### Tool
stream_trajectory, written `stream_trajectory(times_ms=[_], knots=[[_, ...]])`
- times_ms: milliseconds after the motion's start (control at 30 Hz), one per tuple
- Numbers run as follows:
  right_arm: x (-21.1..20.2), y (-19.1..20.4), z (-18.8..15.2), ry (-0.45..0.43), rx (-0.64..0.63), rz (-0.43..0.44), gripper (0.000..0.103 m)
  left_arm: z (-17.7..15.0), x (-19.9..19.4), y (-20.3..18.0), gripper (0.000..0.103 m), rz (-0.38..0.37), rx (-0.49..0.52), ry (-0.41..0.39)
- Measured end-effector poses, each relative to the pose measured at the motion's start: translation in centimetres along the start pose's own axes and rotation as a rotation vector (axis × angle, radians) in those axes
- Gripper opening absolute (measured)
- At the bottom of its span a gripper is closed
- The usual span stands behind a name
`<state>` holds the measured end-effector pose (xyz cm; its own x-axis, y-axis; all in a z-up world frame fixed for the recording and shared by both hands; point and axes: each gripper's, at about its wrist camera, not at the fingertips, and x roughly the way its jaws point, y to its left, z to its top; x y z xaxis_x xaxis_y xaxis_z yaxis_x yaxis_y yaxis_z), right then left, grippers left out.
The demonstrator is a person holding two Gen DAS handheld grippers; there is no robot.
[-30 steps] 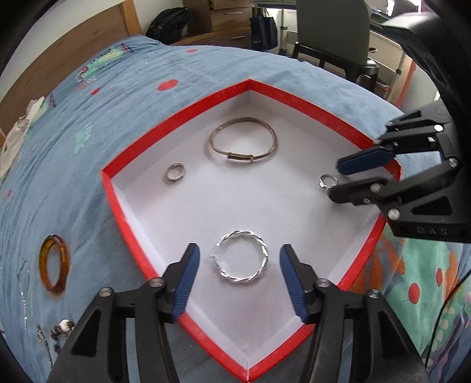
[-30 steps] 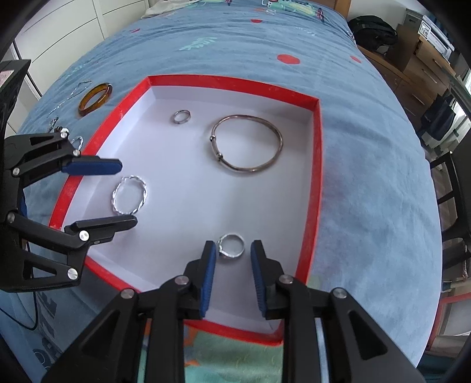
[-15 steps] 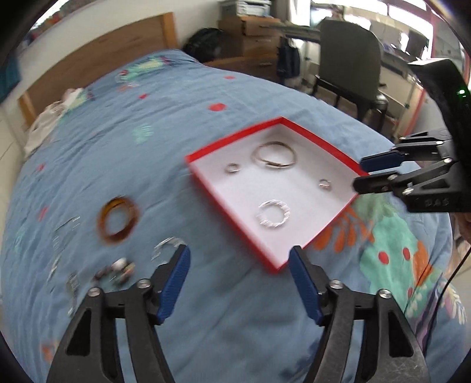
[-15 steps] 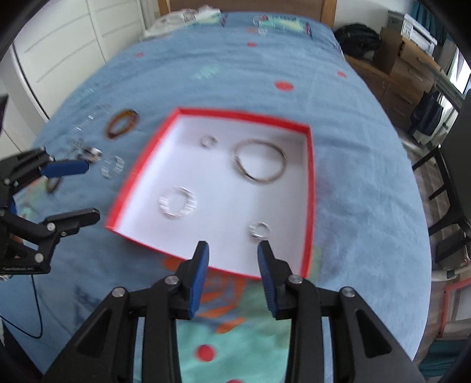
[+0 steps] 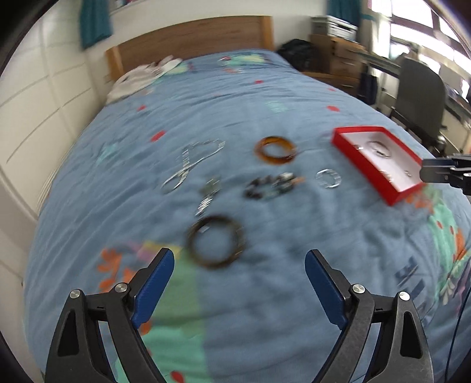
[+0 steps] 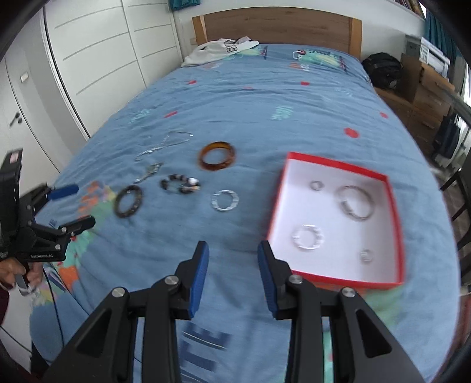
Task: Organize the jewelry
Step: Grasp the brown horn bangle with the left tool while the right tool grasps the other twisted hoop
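A red box (image 6: 394,212) with a white inside lies on the blue bedspread; it holds a thin bangle (image 6: 356,202), a twisted silver ring (image 6: 307,237) and two small rings. It also shows in the left wrist view (image 5: 344,138). Loose on the bed lie an amber bangle (image 6: 217,155), a silver twisted ring (image 6: 225,200), a beaded bracelet (image 6: 180,185), a dark bangle (image 5: 216,245) and chains (image 5: 191,163). My left gripper (image 5: 239,275) is open and empty, just short of the dark bangle. My right gripper (image 6: 232,263) is open and empty, left of the box.
White clothing (image 6: 217,50) lies by the wooden headboard (image 6: 276,23). White wardrobe doors (image 6: 88,59) stand to the left of the bed. A chair (image 5: 418,91) and wooden drawers (image 6: 424,85) stand to its right.
Both grippers have pulled back out of the box and away from it. The left has swung left over the loose jewelry. The right has opened wider, leaving the small ring in the box.
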<state>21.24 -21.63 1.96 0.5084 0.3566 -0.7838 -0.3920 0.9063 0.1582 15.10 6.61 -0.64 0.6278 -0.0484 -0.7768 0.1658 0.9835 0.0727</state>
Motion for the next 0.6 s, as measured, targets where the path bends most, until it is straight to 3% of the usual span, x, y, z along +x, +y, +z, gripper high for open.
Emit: stream_trajectory(times_ms=[233,600], knots=[[4.8,2.1,0.1,0.009,0.046,-0.023,0.048,-2.2,2.3,3.8,0.096,-0.004,-0.130,0.014],[12.6,1.5,2.2,0.063,0.119,-0.073,0.050,-1.0,8.6,4.0,0.097,-0.035,-0.191,0.062]])
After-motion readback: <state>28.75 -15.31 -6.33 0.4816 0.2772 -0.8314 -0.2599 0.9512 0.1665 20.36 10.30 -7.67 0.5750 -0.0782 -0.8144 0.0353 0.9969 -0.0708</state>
